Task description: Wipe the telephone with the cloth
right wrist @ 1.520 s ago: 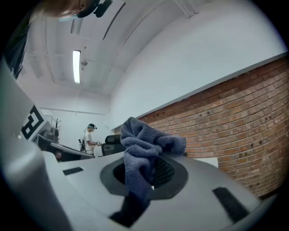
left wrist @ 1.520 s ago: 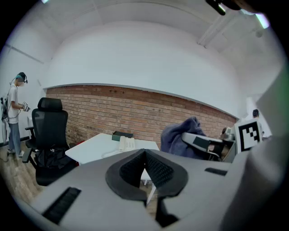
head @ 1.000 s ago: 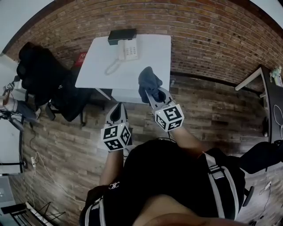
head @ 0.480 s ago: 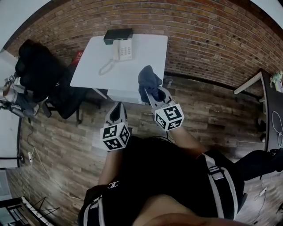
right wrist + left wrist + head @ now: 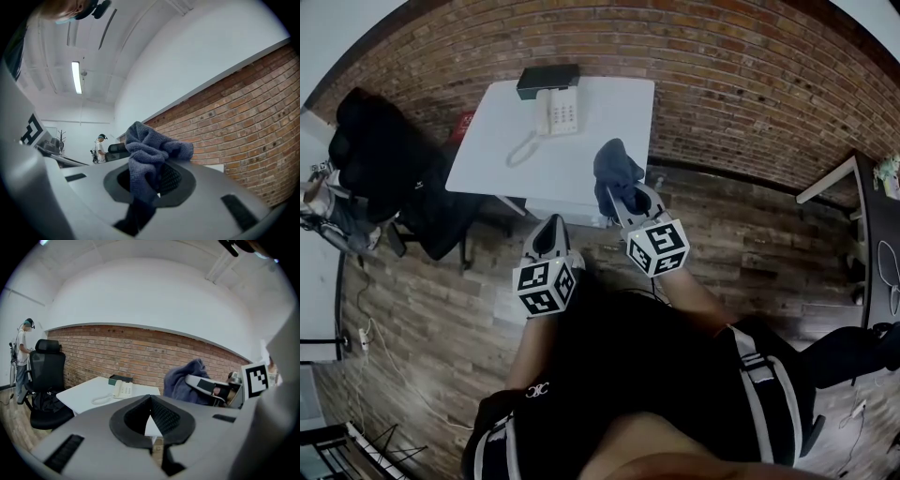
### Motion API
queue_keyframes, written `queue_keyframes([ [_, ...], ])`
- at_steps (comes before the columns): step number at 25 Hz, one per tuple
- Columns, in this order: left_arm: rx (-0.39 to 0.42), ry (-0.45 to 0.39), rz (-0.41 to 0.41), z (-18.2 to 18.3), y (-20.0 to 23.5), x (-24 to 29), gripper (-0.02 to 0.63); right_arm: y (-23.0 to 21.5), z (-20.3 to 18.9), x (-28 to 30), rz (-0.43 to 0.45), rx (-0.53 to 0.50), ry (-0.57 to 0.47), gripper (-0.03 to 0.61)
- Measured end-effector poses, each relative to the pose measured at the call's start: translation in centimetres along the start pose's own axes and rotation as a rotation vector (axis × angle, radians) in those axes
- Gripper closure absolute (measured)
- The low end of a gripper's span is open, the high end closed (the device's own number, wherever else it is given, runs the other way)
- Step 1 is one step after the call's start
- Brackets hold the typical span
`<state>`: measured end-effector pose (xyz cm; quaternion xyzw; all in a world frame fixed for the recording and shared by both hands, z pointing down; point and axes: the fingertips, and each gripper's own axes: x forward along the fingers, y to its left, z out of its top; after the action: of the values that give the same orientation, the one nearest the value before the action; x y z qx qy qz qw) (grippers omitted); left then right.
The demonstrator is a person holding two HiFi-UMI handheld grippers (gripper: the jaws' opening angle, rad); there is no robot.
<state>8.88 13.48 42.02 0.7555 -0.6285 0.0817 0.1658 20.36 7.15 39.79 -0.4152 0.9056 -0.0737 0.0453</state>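
A cream telephone (image 5: 550, 112) with a coiled cord sits at the far side of a white table (image 5: 600, 141), in front of a dark box (image 5: 547, 79); the left gripper view shows the telephone (image 5: 123, 389) too. My right gripper (image 5: 623, 194) is shut on a dark blue cloth (image 5: 615, 172), held up near the table's front edge. The cloth (image 5: 150, 154) bunches out of its closed jaws. My left gripper (image 5: 547, 234) hangs lower and nearer, over the floor, shut with nothing in it; in its own view the gripper (image 5: 151, 416) has its tips meeting.
A black office chair (image 5: 380, 155) with dark clothing stands left of the table. A brick wall (image 5: 722, 75) runs behind. Another table's corner (image 5: 830, 173) shows at right. A person (image 5: 21, 357) stands far left. Wood flooring lies underfoot.
The view has shifted slightly, so the table and telephone sit a little further left and up. Both grippers keep their hold and pose.
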Motion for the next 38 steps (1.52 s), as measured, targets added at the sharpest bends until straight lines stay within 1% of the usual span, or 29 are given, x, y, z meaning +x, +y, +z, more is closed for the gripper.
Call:
queue_keyframes([
  [5,-0.021,-0.021,-0.006,1.1,1.9,1.9,0.613,-0.2,0.3,2.7,0.012,-0.016,0.005,0.546],
  [11,-0.052,-0.016,-0.027,1.9,5.6,5.8,0.614,-1.2,-0.5,8.0,-0.015,-0.043,0.035,0.546],
  [20,-0.047,0.000,-0.067,6.7,13.8,12.7,0.614,-2.0,0.5,18.9,-0.057,-0.044,0.043,0.546],
  [26,-0.049,0.027,-0.096,8.9,19.7,17.0,0.614,-2.6,0.2,26.1,-0.106,-0.038,0.060,0.546],
  [32,-0.061,0.042,-0.116,10.2,25.6,20.4,0.614,-3.5,-0.3,32.3,-0.154,-0.063,0.077,0.546],
  [36,-0.067,0.059,-0.109,10.2,28.0,22.1,0.613,-5.3,-1.3,35.4,-0.184,-0.068,0.111,0.546],
  [38,-0.078,0.060,-0.102,10.1,28.6,22.5,0.614,-6.2,-1.9,36.8,-0.172,-0.066,0.137,0.546],
])
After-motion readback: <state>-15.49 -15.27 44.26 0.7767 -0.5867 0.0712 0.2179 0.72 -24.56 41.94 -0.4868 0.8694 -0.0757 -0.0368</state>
